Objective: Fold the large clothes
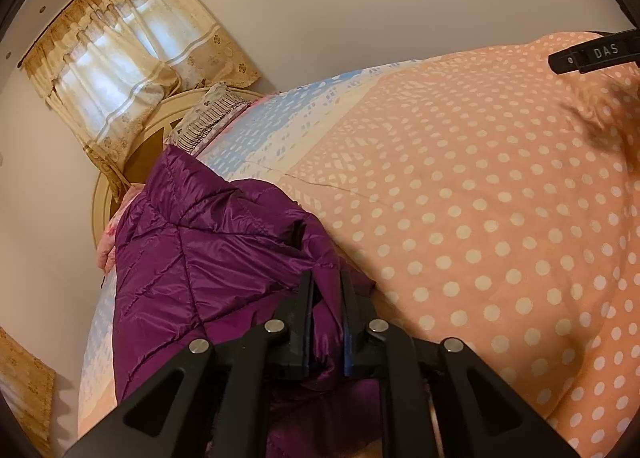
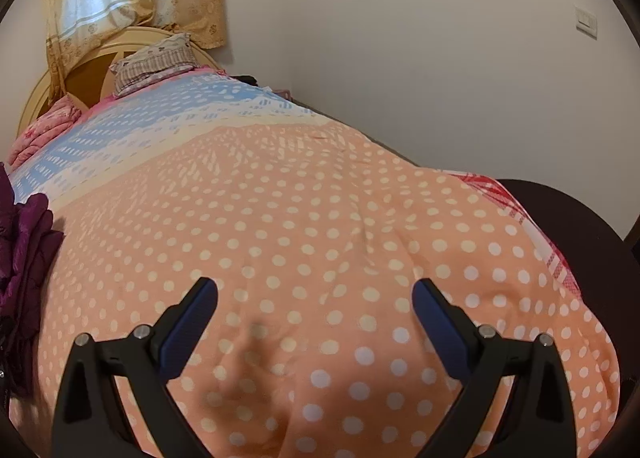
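Clamped in the left gripper (image 1: 326, 294), a fold of the purple quilted jacket (image 1: 192, 254) lay bunched along the bed's (image 1: 480, 194) left edge; right gripper (image 2: 315, 296), spread and empty, hovered mid-bed, jacket off left.

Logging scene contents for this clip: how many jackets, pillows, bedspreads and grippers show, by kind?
Jacket: 1, purple, clamped in the left gripper.
Pillow: 1.
Bedspread: 1, dotted.
Grippers: 2; the right gripper is open over the bedspread.
Total: 5.
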A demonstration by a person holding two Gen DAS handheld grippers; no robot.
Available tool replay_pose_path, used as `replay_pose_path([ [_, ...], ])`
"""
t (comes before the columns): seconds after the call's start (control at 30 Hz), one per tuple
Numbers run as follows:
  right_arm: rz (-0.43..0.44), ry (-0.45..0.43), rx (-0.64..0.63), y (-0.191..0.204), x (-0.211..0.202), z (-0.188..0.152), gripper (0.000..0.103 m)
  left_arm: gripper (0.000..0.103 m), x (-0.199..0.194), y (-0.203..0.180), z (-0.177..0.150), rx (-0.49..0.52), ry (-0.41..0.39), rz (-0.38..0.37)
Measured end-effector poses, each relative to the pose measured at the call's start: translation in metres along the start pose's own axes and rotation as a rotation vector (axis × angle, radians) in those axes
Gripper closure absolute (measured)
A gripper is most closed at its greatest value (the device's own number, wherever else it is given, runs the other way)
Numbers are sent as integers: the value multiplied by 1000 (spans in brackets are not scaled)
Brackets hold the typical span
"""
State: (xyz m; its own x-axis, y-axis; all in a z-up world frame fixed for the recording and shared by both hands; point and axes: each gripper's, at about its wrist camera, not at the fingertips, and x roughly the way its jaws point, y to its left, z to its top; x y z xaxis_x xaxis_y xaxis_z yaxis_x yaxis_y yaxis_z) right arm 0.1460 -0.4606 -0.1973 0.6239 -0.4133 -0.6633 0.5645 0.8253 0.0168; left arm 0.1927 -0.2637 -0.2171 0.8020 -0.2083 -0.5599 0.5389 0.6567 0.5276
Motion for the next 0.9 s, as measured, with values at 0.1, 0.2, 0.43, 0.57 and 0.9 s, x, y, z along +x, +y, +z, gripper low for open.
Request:
replay_pose_path([
  [0.1, -4, 3, 4, 4, 4, 0, 3, 80, -3, -3, 4, 14, 3, -5],
  [0.2, -5, 6, -3, 7, 7, 2, 3, 67, -8, -4, 8, 20, -7, -21],
  [0.43, -4, 14, -18, 10, 15, 4, 3, 43, -43, -7, 36, -4, -86, 11],
  [0.57, 11, 19, -24, 17, 18, 6, 3, 33, -73, 13, 56, -50, -147, 53],
  [0.9, 145, 3, -156, 111, 17, 30, 3, 24, -58, 131, 42, -282, -45, 199],
])
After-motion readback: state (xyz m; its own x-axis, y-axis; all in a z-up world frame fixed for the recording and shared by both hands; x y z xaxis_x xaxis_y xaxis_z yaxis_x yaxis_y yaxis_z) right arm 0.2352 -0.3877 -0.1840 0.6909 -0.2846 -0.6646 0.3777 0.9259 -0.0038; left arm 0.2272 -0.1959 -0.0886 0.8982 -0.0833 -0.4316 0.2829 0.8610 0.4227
